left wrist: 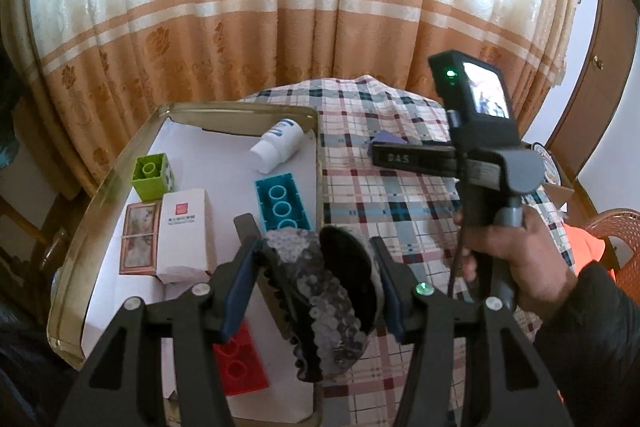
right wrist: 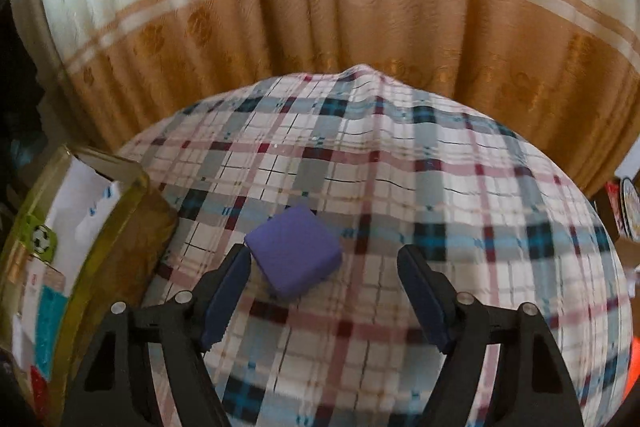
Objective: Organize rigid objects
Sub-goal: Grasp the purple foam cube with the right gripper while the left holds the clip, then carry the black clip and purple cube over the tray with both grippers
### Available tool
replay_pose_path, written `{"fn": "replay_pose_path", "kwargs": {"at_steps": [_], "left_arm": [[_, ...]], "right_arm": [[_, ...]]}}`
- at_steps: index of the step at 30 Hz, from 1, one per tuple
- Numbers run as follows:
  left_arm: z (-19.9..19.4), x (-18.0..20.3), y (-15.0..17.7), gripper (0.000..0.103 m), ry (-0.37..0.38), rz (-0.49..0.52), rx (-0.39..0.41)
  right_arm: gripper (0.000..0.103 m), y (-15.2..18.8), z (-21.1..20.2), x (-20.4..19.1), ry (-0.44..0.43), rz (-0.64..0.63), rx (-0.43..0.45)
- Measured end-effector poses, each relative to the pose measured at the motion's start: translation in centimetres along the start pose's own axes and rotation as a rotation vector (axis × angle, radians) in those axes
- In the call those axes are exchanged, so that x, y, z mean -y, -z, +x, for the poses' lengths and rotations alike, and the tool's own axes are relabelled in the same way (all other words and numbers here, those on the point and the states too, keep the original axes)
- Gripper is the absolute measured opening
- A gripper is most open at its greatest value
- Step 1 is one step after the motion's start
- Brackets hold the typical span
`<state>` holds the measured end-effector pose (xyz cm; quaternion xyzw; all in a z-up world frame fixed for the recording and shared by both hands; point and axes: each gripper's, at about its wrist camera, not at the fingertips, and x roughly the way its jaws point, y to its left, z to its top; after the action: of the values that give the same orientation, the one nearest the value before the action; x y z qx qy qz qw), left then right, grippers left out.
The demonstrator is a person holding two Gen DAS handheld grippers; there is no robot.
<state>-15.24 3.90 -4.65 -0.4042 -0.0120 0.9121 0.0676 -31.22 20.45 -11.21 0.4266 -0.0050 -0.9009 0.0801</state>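
Clamped between my left gripper (left wrist: 316, 279) pads is a dark hair claw clip (left wrist: 320, 299) covered in grey sequins, held above the near right corner of the tray (left wrist: 64, 291); the gripper tilts steeply down toward the table. To its right, the left wrist view shows the person's right hand (left wrist: 504, 255), in a dark sleeve, wrapped round the handle of my right gripper (right wrist: 322, 263), whose small screen glows at the top of the unit. From the right wrist view I see those jaws standing apart and angled down over the plaid tablecloth (right wrist: 400, 187). A purple block (right wrist: 294, 257) lies on the cloth between them, nearer the left finger, and the pads do not press on it. With no earlier picture I can only say the jaws are spread now. That view is blurred, so I cannot tell whether the left fingertip touches the block. On the left side of the table stands the gold-rimmed tray, lined with white paper. It holds a green block (left wrist: 154, 175), a white box (left wrist: 186, 235) beside a flat pink framed box (left wrist: 138, 243), a white bottle (left wrist: 278, 145) lying on its side, a teal brick (left wrist: 282, 203) along the right rim and a red brick (left wrist: 240, 363) partly under the gripper. Orange and cream curtains (left wrist: 280, 7) hang behind the table.
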Motion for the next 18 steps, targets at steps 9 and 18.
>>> {"fn": "replay_pose_path", "kwargs": {"at_steps": [9,18], "left_arm": [[0.0,-1.1,0.4,0.055,0.004,-0.038,-0.020],[-1.4,-1.5,0.9,0.055,0.000,-0.042,-0.015]], "right_arm": [[0.045,0.2,0.1,-1.3,0.015,-0.087,0.003],[0.043,4.0,-5.0,-0.4,-0.076,0.119,0.026]]}}
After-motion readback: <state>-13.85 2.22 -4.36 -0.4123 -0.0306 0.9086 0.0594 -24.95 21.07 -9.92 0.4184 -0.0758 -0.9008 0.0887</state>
